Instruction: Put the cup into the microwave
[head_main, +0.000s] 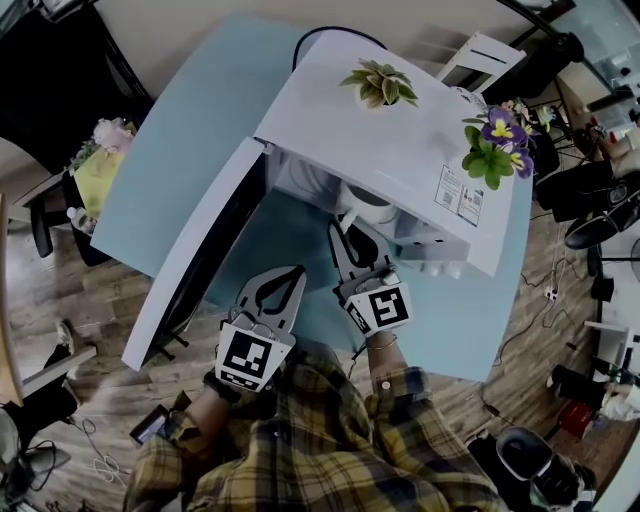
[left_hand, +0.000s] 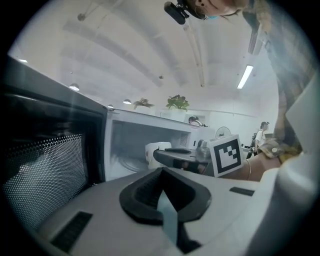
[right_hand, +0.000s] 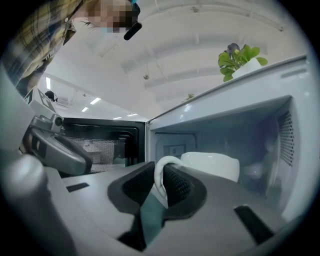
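Observation:
The white microwave (head_main: 400, 150) stands on a light blue table (head_main: 200, 130) with its door (head_main: 190, 270) swung open to the left. My right gripper (head_main: 345, 230) reaches into the oven's mouth, shut on the handle (right_hand: 160, 175) of a white cup (right_hand: 210, 165). The cup hangs just inside the cavity (right_hand: 260, 125). My left gripper (head_main: 298, 272) hovers shut in front of the opening, beside the door, with nothing in it. In the left gripper view the cup (left_hand: 155, 152) shows past the right gripper (left_hand: 172, 154), with the mesh door (left_hand: 45, 175) on the left.
A small succulent (head_main: 380, 83) and a purple-flowered plant (head_main: 495, 140) sit on top of the microwave. Chairs and cables crowd the wooden floor at the right (head_main: 590, 200). A person (left_hand: 260, 135) stands far back in the room.

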